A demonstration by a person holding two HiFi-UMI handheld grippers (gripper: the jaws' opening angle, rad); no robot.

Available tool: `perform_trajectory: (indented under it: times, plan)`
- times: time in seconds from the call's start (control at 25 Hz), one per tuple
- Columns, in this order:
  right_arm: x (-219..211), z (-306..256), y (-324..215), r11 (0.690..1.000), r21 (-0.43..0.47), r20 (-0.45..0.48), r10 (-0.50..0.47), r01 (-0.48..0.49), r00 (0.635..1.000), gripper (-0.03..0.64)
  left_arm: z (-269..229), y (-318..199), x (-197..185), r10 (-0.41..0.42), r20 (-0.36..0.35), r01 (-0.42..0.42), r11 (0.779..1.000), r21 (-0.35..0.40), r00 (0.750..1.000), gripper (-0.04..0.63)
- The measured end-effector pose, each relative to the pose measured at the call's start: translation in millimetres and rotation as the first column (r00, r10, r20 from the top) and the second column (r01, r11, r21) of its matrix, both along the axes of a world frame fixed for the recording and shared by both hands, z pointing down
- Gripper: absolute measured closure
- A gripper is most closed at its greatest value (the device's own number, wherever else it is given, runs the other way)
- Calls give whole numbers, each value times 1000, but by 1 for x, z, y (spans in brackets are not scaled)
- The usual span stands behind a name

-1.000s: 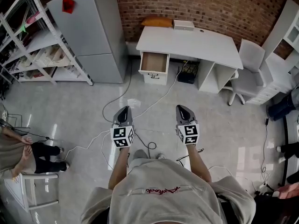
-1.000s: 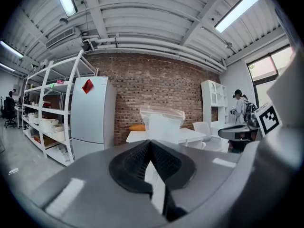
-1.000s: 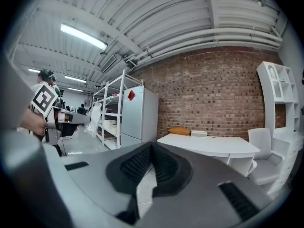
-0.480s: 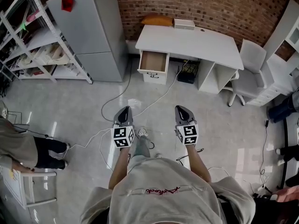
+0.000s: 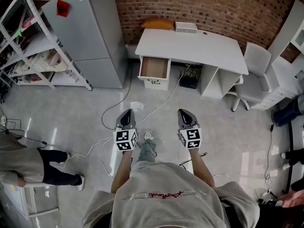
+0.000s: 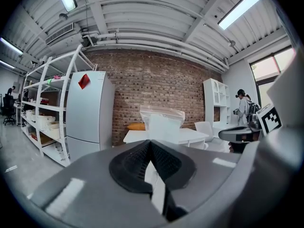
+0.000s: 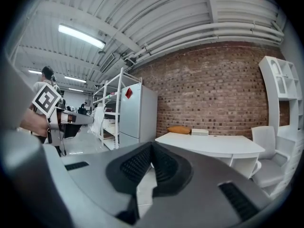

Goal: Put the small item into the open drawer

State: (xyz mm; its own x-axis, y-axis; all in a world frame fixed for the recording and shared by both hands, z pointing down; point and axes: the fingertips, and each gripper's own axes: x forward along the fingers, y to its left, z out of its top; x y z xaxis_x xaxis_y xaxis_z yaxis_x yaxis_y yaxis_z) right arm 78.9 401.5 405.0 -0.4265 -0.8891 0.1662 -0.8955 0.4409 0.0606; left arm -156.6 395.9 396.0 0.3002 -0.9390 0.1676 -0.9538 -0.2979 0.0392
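My left gripper (image 5: 126, 113) is shut on a small clear plastic bag (image 5: 135, 105). In the left gripper view the bag (image 6: 161, 122) stands up just past the closed jaws of the left gripper (image 6: 151, 142). My right gripper (image 5: 186, 113) is level with it at the right, jaws together with nothing between them, as the right gripper (image 7: 152, 145) shows in its own view. Both are held over the floor and point at the white desk (image 5: 190, 44). The desk's open drawer (image 5: 154, 68) shows a bare wooden bottom and lies ahead of the left gripper.
A grey fridge (image 5: 88, 32) and white shelving (image 5: 33, 46) stand left of the desk. A white chair (image 5: 254, 63) is at its right. Cables (image 5: 118, 103) trail over the floor. An orange cushion (image 5: 159, 23) and white box (image 5: 186, 26) lie on the desk. A person (image 5: 23, 163) stands at left.
Both grippers have moved forward toward the desk, the bag still held in the left one. The person at the left has stepped across the floor.
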Motion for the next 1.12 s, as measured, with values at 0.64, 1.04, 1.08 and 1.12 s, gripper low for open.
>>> perform_trajectory:
  times: [0.64, 1.04, 1.08, 1.12]
  plan:
    - [-20, -3, -165, 1000, -9, -25, 29, -29, 999, 604, 1, -172, -16, 36, -24, -36, 999, -8, 999, 588]
    - [-52, -19, -278, 999, 6, -39, 39, -39, 998, 604, -15, -287, -46, 55, -35, -55, 998, 8, 998, 588]
    - [-55, -19, -287, 999, 7, -40, 41, -41, 998, 604, -15, -297, -49, 58, -35, -58, 998, 8, 998, 588]
    - [-58, -20, -296, 999, 9, -41, 42, -42, 998, 605, -15, -307, -52, 60, -34, -60, 998, 9, 998, 588]
